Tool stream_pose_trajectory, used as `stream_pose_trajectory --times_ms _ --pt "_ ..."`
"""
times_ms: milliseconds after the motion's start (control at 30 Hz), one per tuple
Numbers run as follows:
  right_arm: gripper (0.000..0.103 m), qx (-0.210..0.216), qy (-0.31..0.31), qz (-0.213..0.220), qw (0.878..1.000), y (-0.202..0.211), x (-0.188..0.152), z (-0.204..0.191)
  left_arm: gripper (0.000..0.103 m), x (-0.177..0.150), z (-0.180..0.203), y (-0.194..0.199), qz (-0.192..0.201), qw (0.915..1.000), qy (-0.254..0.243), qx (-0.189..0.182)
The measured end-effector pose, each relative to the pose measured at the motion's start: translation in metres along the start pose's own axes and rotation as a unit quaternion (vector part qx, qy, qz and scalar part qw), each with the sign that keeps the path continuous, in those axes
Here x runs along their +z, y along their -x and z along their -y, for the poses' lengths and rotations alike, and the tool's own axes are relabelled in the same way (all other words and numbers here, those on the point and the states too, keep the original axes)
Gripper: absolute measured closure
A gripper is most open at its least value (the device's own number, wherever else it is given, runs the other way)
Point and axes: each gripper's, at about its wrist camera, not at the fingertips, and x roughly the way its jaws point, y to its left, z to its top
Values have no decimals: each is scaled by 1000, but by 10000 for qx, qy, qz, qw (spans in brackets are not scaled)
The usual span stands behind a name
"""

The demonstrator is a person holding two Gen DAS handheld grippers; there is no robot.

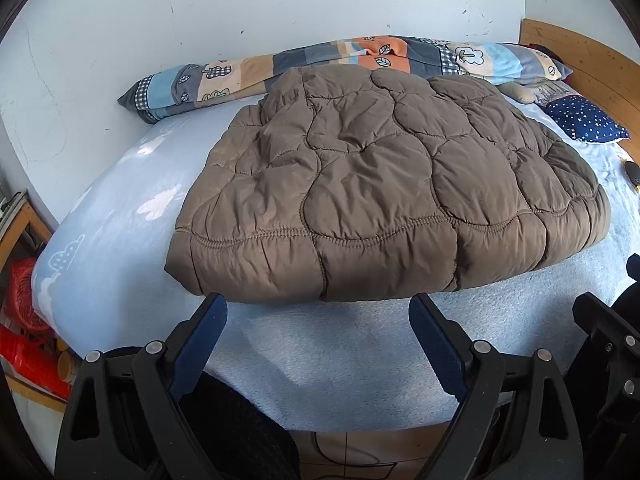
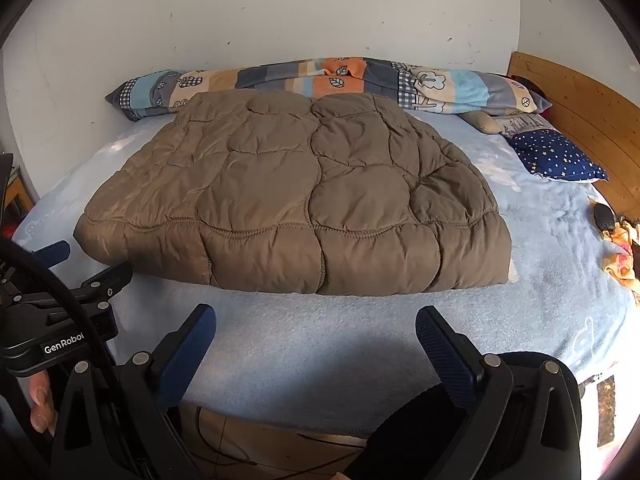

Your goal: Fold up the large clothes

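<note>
A brown quilted puffer garment [image 1: 380, 184] [image 2: 296, 196] lies folded into a thick rectangle on the bed's light blue sheet [image 1: 320, 344] [image 2: 304, 344]. My left gripper [image 1: 318, 312] stands open just short of the garment's near edge, with nothing between its blue-padded fingers [image 1: 208, 332]. My right gripper [image 2: 316, 324] is open too, a little back from the same near edge, with only sheet between its fingers [image 2: 444, 344]. Each gripper shows at the edge of the other's view: the right one [image 1: 608, 344], the left one [image 2: 72, 304].
A patchwork blanket roll [image 1: 320, 64] [image 2: 320, 80] lies along the wall behind the garment. A star-print navy pillow [image 1: 586, 120] [image 2: 556, 156] and a wooden headboard [image 2: 580, 112] are at the right. Red items [image 1: 24, 320] sit on the floor at the left. A small dark object [image 2: 604, 216] lies on the sheet.
</note>
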Motion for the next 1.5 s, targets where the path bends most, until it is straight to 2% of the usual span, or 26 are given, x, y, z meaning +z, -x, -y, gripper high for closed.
stream_pose_trajectory --times_ms 1500 --pt "1 -22 -32 -76 10000 -2 -1 1 11 -3 5 4 54 9997 -225 38"
